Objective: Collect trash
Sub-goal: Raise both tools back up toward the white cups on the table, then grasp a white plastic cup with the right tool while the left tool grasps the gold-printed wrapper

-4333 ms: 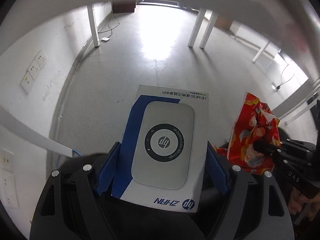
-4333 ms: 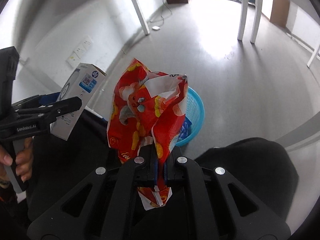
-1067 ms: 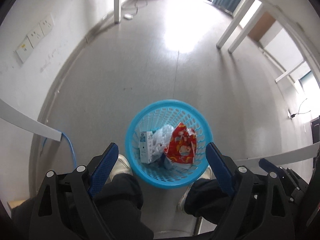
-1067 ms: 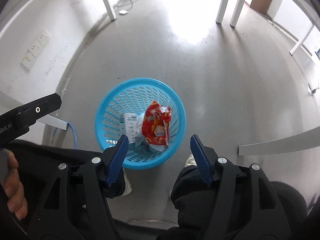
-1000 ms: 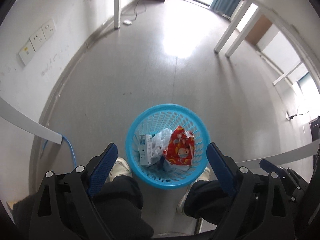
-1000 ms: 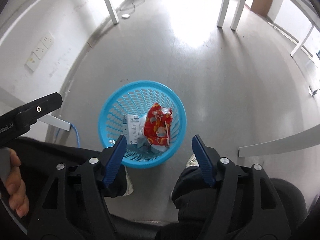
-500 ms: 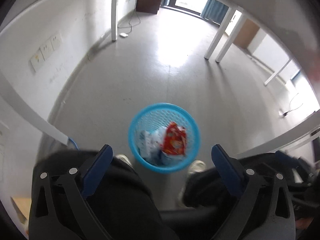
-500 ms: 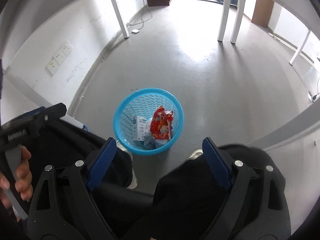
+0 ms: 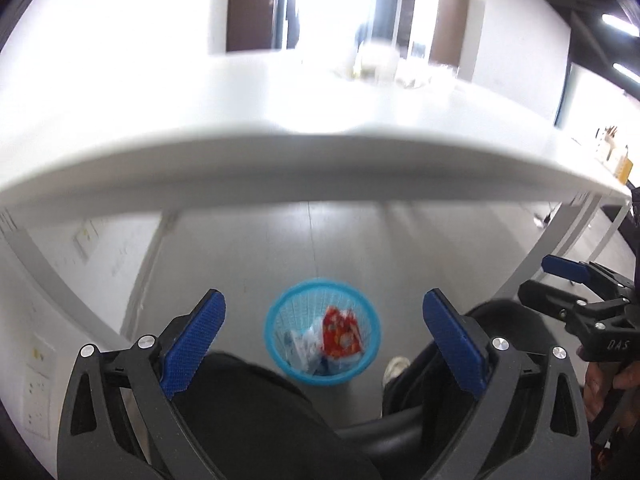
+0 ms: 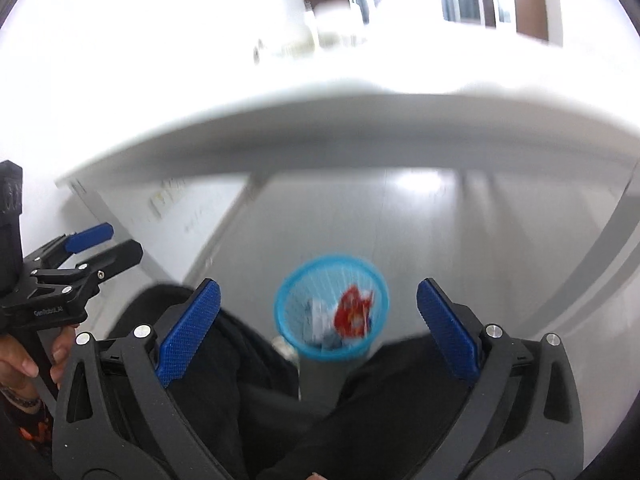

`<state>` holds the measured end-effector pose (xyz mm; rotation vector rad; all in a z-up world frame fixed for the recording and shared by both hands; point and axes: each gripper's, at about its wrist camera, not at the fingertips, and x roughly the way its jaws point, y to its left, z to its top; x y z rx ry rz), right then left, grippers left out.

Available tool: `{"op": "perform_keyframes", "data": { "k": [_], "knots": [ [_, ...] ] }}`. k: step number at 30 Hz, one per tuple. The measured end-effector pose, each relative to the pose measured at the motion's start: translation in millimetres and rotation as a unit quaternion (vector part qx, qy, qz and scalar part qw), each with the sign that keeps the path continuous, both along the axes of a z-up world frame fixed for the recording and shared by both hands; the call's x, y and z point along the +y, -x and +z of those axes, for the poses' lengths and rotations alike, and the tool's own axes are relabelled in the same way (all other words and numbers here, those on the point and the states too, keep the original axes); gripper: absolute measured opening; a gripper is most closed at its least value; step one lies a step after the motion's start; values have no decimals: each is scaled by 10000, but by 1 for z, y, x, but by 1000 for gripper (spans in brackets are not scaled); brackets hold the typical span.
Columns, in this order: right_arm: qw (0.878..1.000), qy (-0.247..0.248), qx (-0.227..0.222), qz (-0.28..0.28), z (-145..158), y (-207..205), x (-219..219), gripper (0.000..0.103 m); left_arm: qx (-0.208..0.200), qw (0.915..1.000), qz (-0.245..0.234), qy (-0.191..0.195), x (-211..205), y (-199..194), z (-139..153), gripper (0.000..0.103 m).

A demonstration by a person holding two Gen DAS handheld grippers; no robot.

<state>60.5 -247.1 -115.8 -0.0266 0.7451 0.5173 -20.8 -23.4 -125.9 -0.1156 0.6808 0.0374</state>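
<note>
A blue mesh basket (image 9: 273, 332) (image 10: 285, 320) stands on the floor between a seated person's legs. In it lie a red printed wrapper (image 9: 340, 330) (image 10: 354, 312) and a white box with clear plastic (image 9: 302, 344) (image 10: 318, 316). My left gripper (image 9: 323, 304) hangs high above the basket, open and empty; it also shows at the left of the right wrist view as the left gripper (image 10: 122, 240). My right gripper (image 10: 318, 288) is above the basket too, its jaws still opening with nothing between them. The right gripper (image 9: 548, 280) appears at the right edge of the left wrist view.
A white tabletop edge (image 9: 320, 168) (image 10: 360, 132) spans both views above the floor, with blurred small items (image 9: 372, 64) far back on it. Black trouser legs (image 9: 260, 408) and a white shoe (image 9: 394, 370) flank the basket. A white table leg (image 9: 52, 280) slants at the left.
Both grippers have risen away from the basket, which now looks smaller and farther. The table edge and top have come into view. The right jaws have spread wider.
</note>
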Motion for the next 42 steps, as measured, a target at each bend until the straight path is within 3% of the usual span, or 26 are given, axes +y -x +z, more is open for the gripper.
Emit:
{"op": "perform_keyframes", "data": {
  "k": [4, 9, 17, 23, 37, 42],
  "knots": [
    [9990, -38, -432, 55, 32, 7, -1, 94, -237, 9989, -133, 385, 10, 5, 30, 97],
    [9962, -164, -855, 15, 67, -1, -2, 94, -500, 9985, -159, 162, 15, -1, 56, 97],
    [9920, -312, -1220, -131, 108, -24, 2, 94, -856, 9957, 83, 338, 39, -29, 100, 97],
    [9916, -390, -1217, -216, 120, -59, 7, 94, -989, 9933, 97, 587, 48, -59, 117, 97],
    [9925, -410, -1142, -162, 147, -138, 34, 93, -481, 9965, -119, 674, 59, -142, 115, 96],
    [9919, -208, -1253, -75, 160, -159, 48, 92, -112, 9950, -253, 955, 70, -174, 117, 95]
  ]
}}
